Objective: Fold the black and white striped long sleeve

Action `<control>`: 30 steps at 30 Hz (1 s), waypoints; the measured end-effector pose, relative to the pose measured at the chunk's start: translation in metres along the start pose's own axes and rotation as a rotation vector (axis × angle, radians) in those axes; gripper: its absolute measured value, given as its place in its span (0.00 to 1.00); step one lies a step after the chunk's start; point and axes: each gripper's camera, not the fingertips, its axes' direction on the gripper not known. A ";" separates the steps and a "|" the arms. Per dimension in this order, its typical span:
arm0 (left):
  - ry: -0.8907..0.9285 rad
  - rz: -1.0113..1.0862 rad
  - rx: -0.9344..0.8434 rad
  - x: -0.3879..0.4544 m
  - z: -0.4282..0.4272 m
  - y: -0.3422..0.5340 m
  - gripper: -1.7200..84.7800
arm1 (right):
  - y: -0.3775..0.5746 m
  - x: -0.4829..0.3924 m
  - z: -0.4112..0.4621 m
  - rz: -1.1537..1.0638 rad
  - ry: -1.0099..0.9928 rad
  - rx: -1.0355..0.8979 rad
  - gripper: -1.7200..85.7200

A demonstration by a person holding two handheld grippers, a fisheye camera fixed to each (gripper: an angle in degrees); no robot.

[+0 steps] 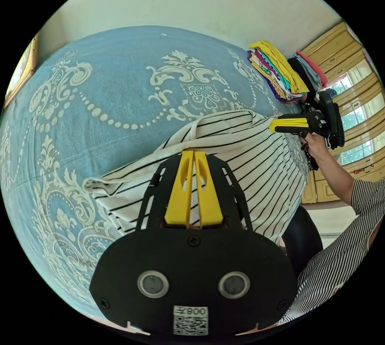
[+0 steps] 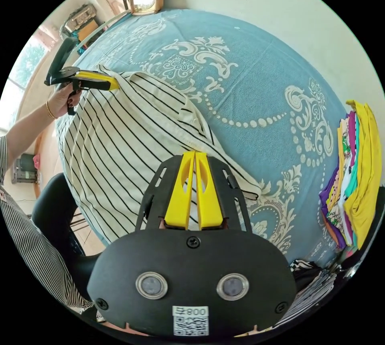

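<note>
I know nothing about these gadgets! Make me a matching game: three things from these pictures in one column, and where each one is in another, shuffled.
Things:
1. striped shirt
2. stack of folded clothes
3. left claw

Places or states:
A. piled at the edge of the blue bedspread
B. stretched between both claws over the bed
C. shut on the shirt's top edge

Pairs: 1-B, 2-A, 3-C

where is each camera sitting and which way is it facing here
Left gripper view: rides the left gripper, facing across the blue bedspread at the striped shirt; the person's hand holds the right gripper.
Right gripper view: rides the right gripper, facing the same shirt; left gripper beyond.
Shared: shirt, bedspread, folded clothes stack.
</note>
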 end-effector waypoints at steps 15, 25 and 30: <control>0.011 -0.003 0.013 0.065 0.038 -0.021 0.02 | -0.008 -0.055 0.046 0.026 0.013 0.047 0.02; -0.060 0.099 0.004 0.105 0.038 -0.039 0.07 | -0.019 -0.057 0.042 0.035 -0.023 0.111 0.02; -0.160 0.176 -0.054 0.125 0.051 -0.042 0.05 | -0.027 -0.058 0.062 0.032 0.020 0.057 0.02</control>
